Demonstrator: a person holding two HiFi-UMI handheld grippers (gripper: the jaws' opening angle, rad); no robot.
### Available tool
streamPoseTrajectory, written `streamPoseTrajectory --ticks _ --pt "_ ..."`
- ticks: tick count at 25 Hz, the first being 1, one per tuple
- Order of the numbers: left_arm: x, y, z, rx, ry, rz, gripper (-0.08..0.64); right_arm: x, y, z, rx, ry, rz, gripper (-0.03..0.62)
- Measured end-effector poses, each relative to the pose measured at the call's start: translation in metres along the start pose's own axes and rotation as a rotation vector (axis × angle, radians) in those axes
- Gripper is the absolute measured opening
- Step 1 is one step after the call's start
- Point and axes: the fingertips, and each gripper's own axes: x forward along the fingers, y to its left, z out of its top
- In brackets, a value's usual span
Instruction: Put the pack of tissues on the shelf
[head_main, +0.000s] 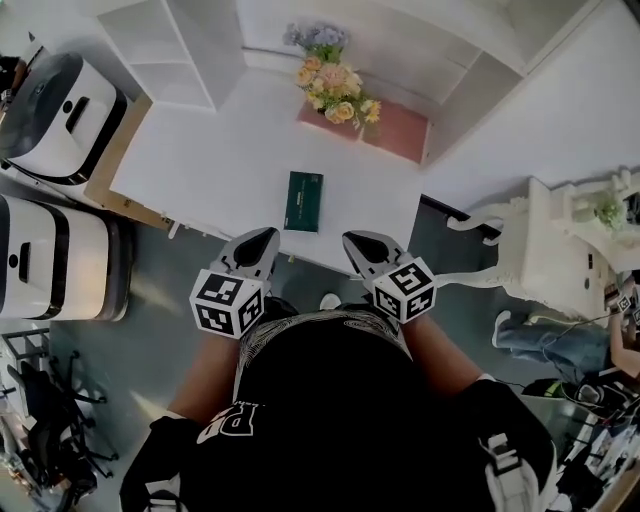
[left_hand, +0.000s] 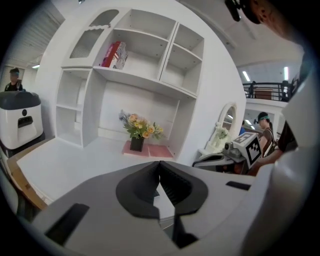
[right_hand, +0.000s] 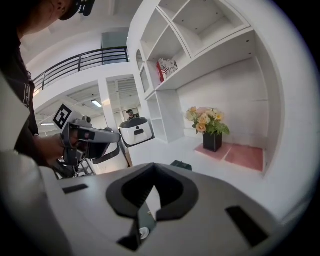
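Both closed and empty, your left gripper (head_main: 264, 237) and right gripper (head_main: 354, 241) hang just short of the green pack of tissues (head_main: 304, 201) on the desk (head_main: 200, 150).

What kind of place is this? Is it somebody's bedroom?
Probably a pretend room inside a big hall, not a real home: a white desk, shelves and flowers, but an upstairs railing behind.

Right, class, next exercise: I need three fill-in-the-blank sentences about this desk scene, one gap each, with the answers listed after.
1. The pack of tissues lying on the white desk is dark ____.
2. The flowers stand on a ____ mat.
3. The left gripper and the right gripper are both empty, with jaws ____.

Missing words: green; pink; shut.
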Motion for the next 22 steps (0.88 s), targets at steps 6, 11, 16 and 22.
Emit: streamPoseTrajectory --ticks 6,11,16,22 --pt "0.007 0.037 0.003 0.089 0.065 -0.069 0.014 0.024 0.002 -0.004 0.049 0.006 -0.131 0.009" --pt "0.005 0.071 -0.003 0.114 0.111 -0.13 0.014 0.049 0.004 -0.014 0.095 0.018 -0.246 0.009" --pt "0.0 0.094 -0.017 0.151 0.173 -0.213 0.014 0.074 0.009 -0.045 0.137 0.077 -0.359 0.011" --pt "-0.011 0.115 -0.033 0.166 0.213 -0.277 0.014 0.091 0.011 -0.08 0.215 0.107 -0.512 0.109"
